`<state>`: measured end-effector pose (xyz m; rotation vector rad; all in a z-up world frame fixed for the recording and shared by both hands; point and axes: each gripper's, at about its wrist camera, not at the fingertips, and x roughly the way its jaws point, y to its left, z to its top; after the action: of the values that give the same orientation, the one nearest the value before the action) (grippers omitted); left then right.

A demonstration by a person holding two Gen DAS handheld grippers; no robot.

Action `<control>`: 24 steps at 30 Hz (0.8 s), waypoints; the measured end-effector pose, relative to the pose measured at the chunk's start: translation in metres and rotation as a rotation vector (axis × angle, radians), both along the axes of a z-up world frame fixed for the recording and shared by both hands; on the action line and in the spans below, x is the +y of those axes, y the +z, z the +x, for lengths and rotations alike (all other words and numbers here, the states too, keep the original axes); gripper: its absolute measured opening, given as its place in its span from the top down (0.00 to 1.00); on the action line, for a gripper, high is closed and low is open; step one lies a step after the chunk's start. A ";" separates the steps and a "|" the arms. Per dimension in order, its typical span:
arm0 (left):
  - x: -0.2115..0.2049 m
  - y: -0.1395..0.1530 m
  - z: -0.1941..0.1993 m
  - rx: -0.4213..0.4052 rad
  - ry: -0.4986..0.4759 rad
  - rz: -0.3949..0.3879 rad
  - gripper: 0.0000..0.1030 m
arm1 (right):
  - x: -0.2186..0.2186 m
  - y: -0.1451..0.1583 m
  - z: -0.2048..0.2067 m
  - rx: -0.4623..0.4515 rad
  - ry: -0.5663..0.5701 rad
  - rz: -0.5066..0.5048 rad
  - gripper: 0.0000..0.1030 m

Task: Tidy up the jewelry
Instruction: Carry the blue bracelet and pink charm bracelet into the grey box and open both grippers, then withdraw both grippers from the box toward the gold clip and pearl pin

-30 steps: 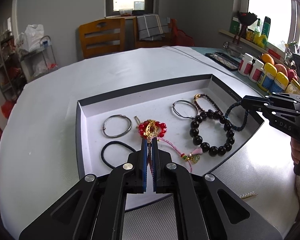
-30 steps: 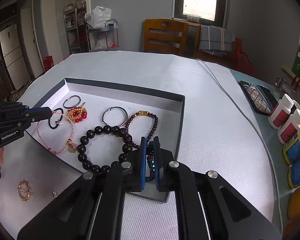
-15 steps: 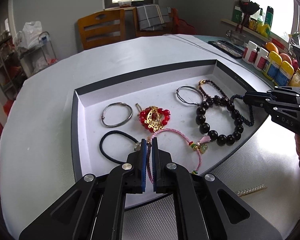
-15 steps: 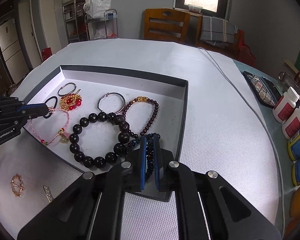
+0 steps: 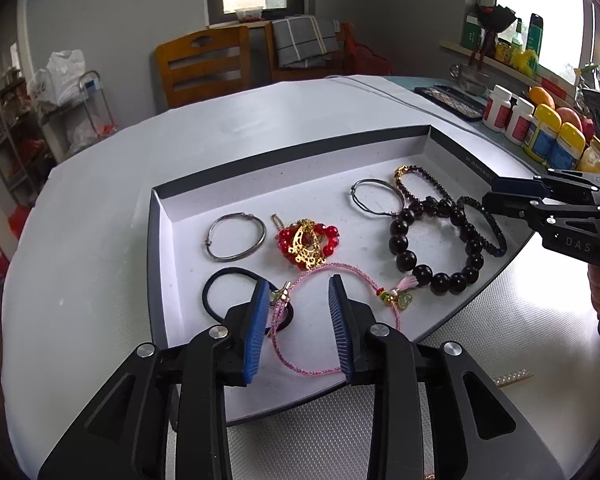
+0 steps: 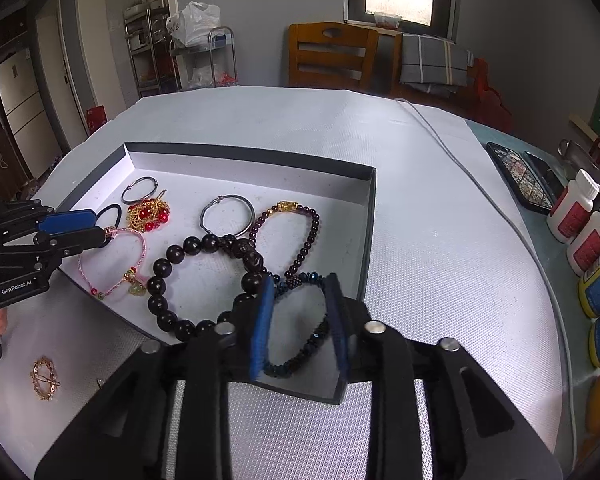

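Observation:
A shallow grey tray (image 5: 300, 156) (image 6: 252, 156) holds several bracelets. My left gripper (image 5: 298, 292) hangs over the tray's near left part. Its jaws are opening, and the pink cord bracelet (image 5: 340, 266) (image 6: 143, 245) lies loose on the tray floor between them. My right gripper (image 6: 300, 284) is over the tray's near right corner, its jaws also opening. The dark blue bead bracelet (image 6: 284, 368) (image 5: 496, 232) rests on the floor between them, untouched by the pads. Beside these lie a big black bead bracelet (image 5: 400, 240), a red and gold piece (image 5: 306, 242) and a black hair tie (image 5: 220, 280).
Two silver bangles (image 5: 236, 236) (image 5: 376, 196) and a thin purple bead bracelet (image 6: 312, 232) also lie in the tray. On the table near the front are a gold brooch (image 6: 44, 378) and a pearl clip (image 5: 512, 378). Bottles (image 6: 580, 216), a dark case (image 6: 524, 176) and a cable (image 6: 460, 160) are at the right.
Both grippers were shut on their bracelets and have now parted their jaws. The pink cord bracelet and the dark blue bead bracelet now lie free in the tray.

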<state>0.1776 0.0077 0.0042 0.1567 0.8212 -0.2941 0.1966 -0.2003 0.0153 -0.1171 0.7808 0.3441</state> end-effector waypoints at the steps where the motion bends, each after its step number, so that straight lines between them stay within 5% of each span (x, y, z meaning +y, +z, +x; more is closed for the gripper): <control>1: 0.000 0.001 0.000 -0.004 0.001 -0.004 0.65 | 0.000 0.001 -0.001 -0.005 -0.001 0.003 0.68; 6: 0.003 0.004 -0.001 -0.020 0.013 -0.011 0.61 | -0.002 0.006 -0.002 -0.024 -0.010 0.028 0.62; 11: 0.005 0.009 -0.003 -0.037 0.029 -0.014 0.35 | -0.005 0.011 -0.003 -0.044 -0.016 0.061 0.33; 16: 0.009 0.025 -0.011 -0.064 0.062 -0.028 0.28 | -0.007 0.020 -0.008 -0.067 -0.011 0.103 0.07; 19: 0.015 0.037 -0.023 -0.096 0.099 -0.046 0.08 | -0.005 0.024 -0.014 -0.047 -0.008 0.106 0.05; 24: 0.024 0.045 -0.045 -0.101 0.121 -0.044 0.07 | 0.003 0.029 -0.045 -0.071 0.009 0.066 0.05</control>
<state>0.1324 0.0312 0.0496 0.0801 0.7204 -0.1886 0.1519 -0.1970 0.0440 -0.0703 0.6987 0.3720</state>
